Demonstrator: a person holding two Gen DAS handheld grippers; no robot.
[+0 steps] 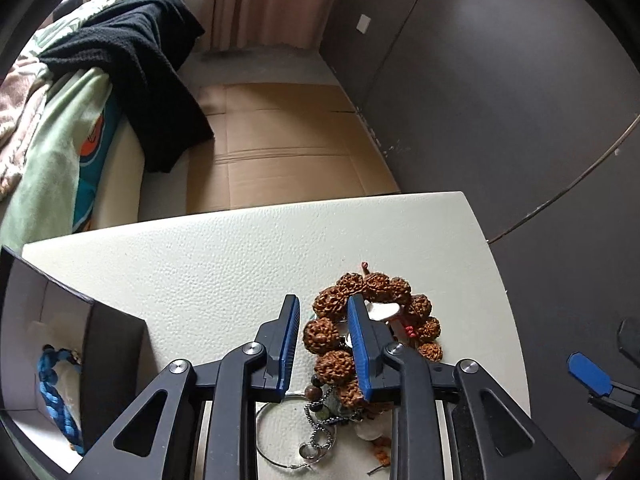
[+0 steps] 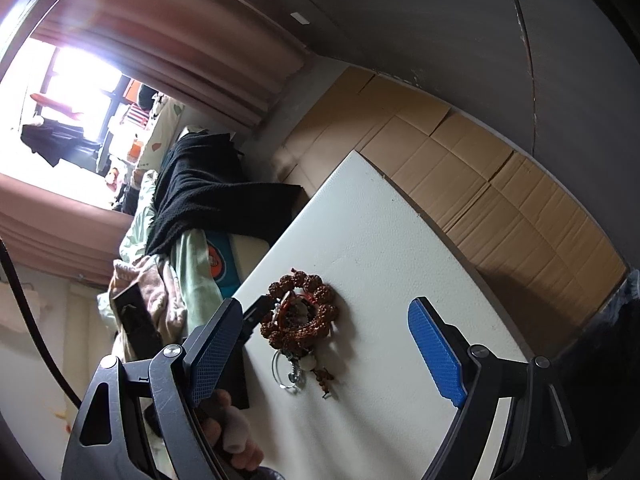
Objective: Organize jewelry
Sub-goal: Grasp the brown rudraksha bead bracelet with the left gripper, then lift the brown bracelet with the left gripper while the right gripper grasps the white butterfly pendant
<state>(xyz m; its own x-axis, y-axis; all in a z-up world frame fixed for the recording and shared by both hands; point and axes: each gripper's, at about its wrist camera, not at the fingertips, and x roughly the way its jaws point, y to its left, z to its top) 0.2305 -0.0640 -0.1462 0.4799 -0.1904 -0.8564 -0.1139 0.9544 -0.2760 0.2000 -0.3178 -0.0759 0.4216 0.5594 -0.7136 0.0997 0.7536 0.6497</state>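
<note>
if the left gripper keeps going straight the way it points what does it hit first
Most likely the brown seed-bead bracelet on the white table. The left gripper has its fingers straddling one side of the loop, with beads between them. Depth is unclear, so whether it already touches them cannot be told.

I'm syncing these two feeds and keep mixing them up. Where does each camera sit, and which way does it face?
Left wrist: on the left gripper, angled down at the seed-bead bracelet between its fingers; box at left.
Right wrist: on the right gripper, aimed across the white table; a hand shows.
Shared: bracelet, table, black cloth.
</note>
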